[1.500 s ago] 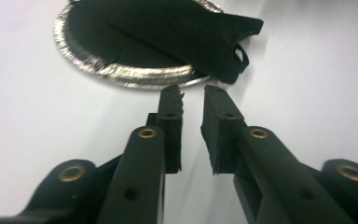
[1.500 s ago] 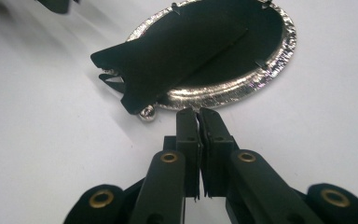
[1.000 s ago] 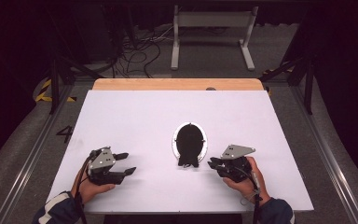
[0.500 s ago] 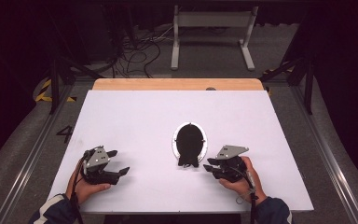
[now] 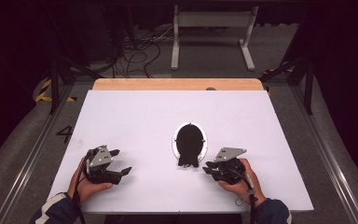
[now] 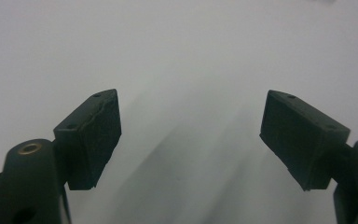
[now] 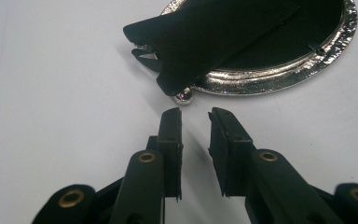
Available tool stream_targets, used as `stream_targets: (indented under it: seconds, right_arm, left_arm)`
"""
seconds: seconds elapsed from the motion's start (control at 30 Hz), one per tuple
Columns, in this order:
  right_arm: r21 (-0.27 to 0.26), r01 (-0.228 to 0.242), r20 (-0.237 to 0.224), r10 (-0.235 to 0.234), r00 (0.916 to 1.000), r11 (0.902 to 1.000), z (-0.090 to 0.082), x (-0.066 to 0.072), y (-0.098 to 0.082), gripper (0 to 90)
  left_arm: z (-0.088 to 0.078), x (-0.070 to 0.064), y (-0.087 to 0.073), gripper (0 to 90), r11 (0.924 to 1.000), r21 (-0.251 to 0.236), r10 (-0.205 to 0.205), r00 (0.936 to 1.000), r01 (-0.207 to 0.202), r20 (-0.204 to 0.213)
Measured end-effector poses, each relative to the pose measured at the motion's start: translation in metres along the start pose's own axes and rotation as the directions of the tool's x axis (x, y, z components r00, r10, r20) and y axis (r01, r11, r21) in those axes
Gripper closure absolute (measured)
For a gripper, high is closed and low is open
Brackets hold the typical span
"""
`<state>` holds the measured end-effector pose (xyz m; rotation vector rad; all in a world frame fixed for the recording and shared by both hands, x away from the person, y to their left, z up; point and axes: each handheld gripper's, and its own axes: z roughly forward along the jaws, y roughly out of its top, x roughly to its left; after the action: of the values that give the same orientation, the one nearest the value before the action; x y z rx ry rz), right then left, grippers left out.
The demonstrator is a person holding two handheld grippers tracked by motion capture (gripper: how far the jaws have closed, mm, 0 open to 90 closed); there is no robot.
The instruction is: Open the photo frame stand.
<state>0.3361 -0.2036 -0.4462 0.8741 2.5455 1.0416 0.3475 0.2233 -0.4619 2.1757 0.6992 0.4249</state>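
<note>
So the frame (image 5: 189,142), an oval silver one lying face down with its black stand up, is sitting mid-table, a bit toward the person's side. The right gripper (image 7: 195,116) is hovering just short of the little metal ball (image 7: 183,96) at its edge, jaws nearly together after closing a touch, gripping nothing. The left gripper (image 5: 121,162) is resting well off to the left, jaws spread wide over bare table (image 5: 135,112).
</note>
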Motion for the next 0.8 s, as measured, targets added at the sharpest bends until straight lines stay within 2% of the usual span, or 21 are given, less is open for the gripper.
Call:
stream_targets:
  seconds: [0.33,0.53,0.8]
  right_arm:
    - [0.014,0.024,-0.034,-0.024,0.9991,0.9996,0.005,0.007,0.003,75.8]
    - [0.042,0.03,-0.026,-0.029,0.9992,0.9987,0.012,0.011,0.006,76.2]
    - [0.04,0.016,-0.017,-0.015,0.9997,0.9991,0.016,0.011,0.009,77.1]
  left_arm:
    - [-0.001,-0.002,0.0,20.0,0.9999,0.01,0.009,1.0,-0.009,-0.002]
    - [-0.001,-0.002,-0.001,19.7,1.0,0.008,-0.001,1.0,0.001,0.001]
    - [0.0,-0.003,-0.001,19.0,0.9999,0.015,-0.002,1.0,0.002,0.006]
